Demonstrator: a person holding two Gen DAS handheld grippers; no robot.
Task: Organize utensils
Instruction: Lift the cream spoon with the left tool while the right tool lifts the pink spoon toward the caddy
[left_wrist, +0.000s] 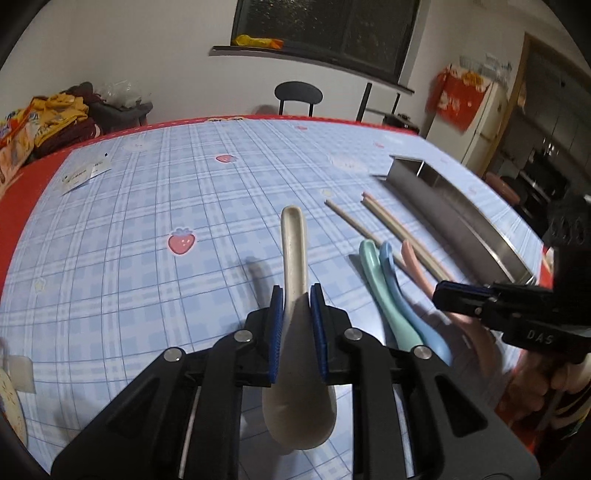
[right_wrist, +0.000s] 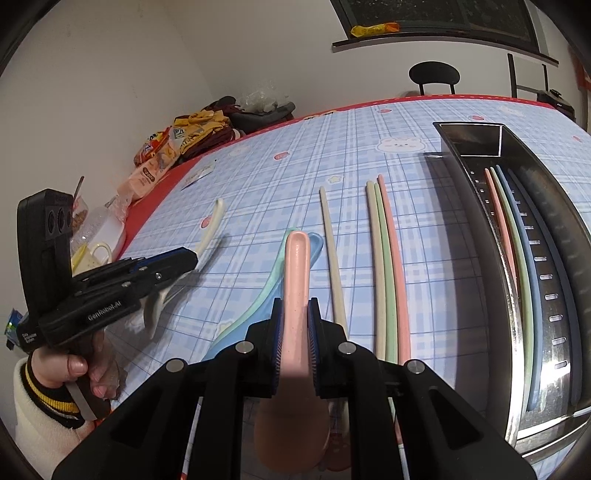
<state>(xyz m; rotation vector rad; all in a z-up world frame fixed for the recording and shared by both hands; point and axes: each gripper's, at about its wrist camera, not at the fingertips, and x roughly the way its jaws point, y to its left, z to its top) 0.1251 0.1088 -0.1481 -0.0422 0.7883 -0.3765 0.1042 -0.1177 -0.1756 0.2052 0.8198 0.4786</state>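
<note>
My left gripper (left_wrist: 297, 299) is shut on a beige spoon (left_wrist: 294, 258), held above the table, handle pointing away. My right gripper (right_wrist: 295, 314) is shut on a pink spoon (right_wrist: 297, 273), also handle forward. A mint spoon (left_wrist: 373, 273) and a blue spoon (left_wrist: 393, 273) lie side by side on the table, right of my left gripper. Loose chopsticks (right_wrist: 384, 258) in beige, green and pink lie beside a single beige chopstick (right_wrist: 332, 258). A steel tray (right_wrist: 554, 229) at the right holds several chopsticks (right_wrist: 517, 236). The left gripper shows in the right wrist view (right_wrist: 184, 260).
The table has a blue checked cloth (left_wrist: 147, 221) with a red border. Snack bags and clothes (left_wrist: 48, 122) pile at the far left edge. A paper card (left_wrist: 85, 173) lies near them. A cup and a jar (right_wrist: 92, 236) stand at the left edge. A black chair (left_wrist: 298, 96) stands behind the table.
</note>
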